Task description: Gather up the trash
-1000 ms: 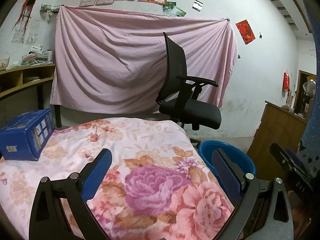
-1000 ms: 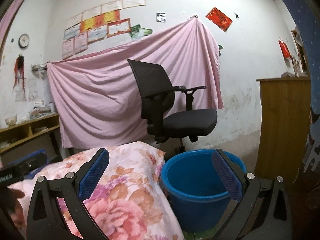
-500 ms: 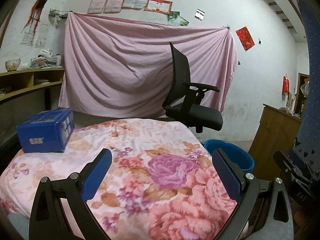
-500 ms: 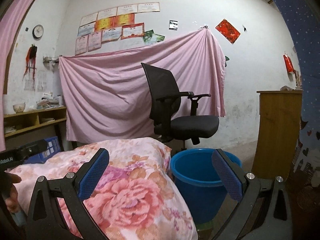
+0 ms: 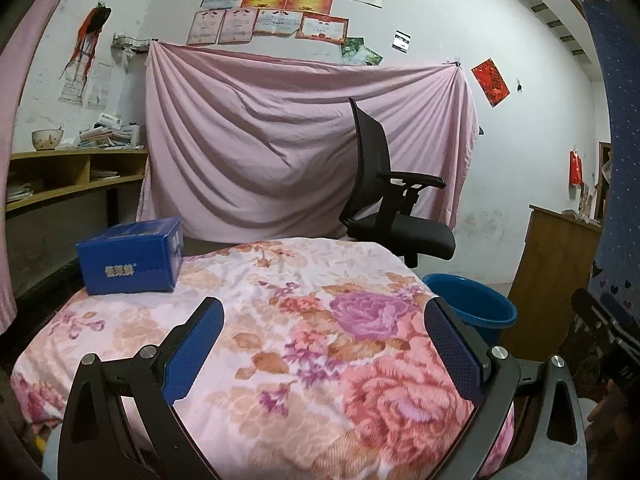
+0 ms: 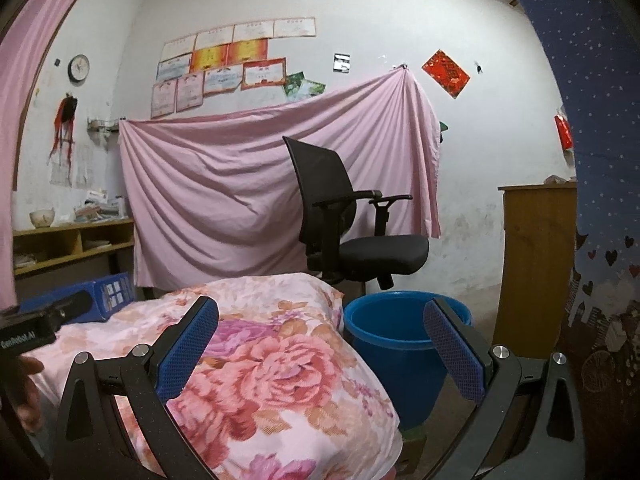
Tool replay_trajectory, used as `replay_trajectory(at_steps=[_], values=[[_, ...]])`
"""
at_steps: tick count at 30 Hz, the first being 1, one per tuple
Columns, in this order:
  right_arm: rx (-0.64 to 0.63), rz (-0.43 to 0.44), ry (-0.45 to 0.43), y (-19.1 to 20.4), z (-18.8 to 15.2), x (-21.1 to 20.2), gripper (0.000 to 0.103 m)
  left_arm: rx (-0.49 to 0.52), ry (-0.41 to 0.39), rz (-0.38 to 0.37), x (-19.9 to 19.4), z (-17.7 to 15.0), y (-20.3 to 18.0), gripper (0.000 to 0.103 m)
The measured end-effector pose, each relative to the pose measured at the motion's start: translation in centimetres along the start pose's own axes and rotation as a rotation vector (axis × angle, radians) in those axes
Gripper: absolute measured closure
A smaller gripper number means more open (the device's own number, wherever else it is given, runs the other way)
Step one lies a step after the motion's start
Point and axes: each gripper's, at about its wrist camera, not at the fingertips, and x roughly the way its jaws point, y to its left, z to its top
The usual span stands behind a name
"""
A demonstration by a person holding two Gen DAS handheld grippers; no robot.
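Note:
A blue cardboard box (image 5: 130,255) stands at the far left of a table covered with a floral cloth (image 5: 280,320); it also shows in the right wrist view (image 6: 108,292). A blue plastic bucket (image 6: 396,340) stands on the floor to the right of the table, also in the left wrist view (image 5: 472,310). My left gripper (image 5: 324,332) is open and empty above the cloth, well short of the box. My right gripper (image 6: 322,334) is open and empty over the table's right edge, beside the bucket.
A black office chair (image 5: 392,208) stands behind the table, in front of a pink sheet (image 5: 280,140) hung on the wall. A wooden cabinet (image 6: 536,264) stands right of the bucket. Wooden shelves (image 5: 60,176) run along the left wall.
Both grippers have pulled back and risen, so more of the table and wall shows. The blue box now sits further in from the left. Both stay open.

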Motion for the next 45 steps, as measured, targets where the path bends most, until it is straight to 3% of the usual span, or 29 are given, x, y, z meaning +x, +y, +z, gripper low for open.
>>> replay_trajectory(at_steps=[17, 26, 45], values=[[-0.012, 0.036, 0.009, 2.8, -1.5, -4.0, 0.0, 0.034, -0.051, 0.044, -5.4, -2.8, 1.4, 0.005], [-0.041, 0.074, 0.027, 4.8, -2.0, -4.8, 0.0, 0.004, -0.105, 0.061, -8.0, -3.4, 2.2, 0.005], [-0.004, 0.053, 0.048, 4.6, -2.0, -4.9, 0.0, 0.045, -0.056, 0.059, -6.7, -4.0, 2.0, 0.004]])
